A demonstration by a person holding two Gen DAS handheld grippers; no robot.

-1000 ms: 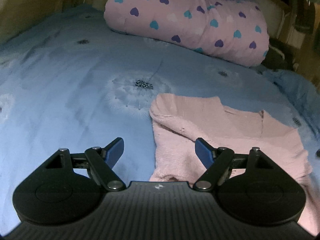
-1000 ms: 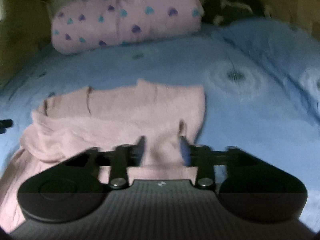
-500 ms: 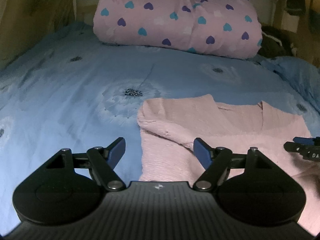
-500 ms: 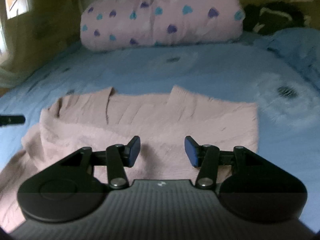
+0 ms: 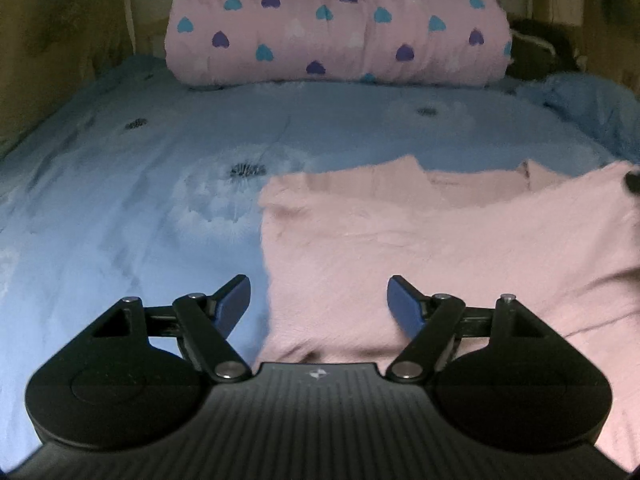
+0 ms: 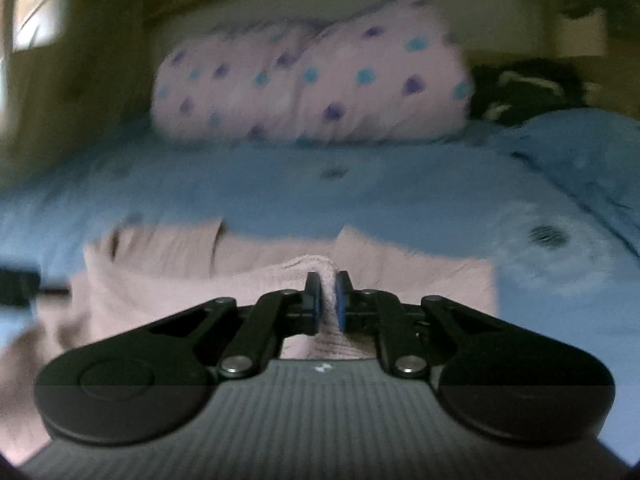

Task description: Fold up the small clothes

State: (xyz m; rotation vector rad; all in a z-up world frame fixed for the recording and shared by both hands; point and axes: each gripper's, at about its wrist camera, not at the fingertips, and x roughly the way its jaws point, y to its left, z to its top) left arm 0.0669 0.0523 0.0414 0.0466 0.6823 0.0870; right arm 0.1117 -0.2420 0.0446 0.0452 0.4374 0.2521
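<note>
A small pink knitted garment (image 5: 440, 240) lies partly folded on the blue bedsheet (image 5: 140, 208). My left gripper (image 5: 319, 298) hovers open over the garment's near left edge, one blue pad over the sheet, the other over pink cloth, nothing pinched. In the right wrist view the same pink garment (image 6: 160, 276) spreads across the sheet, and my right gripper (image 6: 325, 294) is shut on a raised fold of it, pink cloth bunched between the pads. The right gripper's dark tip (image 5: 633, 181) shows at the right edge of the left wrist view.
A rolled pink quilt with hearts (image 5: 340, 24) lies across the head of the bed. A dark bundle (image 6: 524, 92) sits beside it at the right. Blue bedding (image 6: 580, 160) is heaped along the right side. A wall (image 5: 52, 40) borders the bed's left.
The right gripper's jaws went from half open to shut on a fold of the pink garment. The left gripper came lower and closer over the garment's left edge, still open.
</note>
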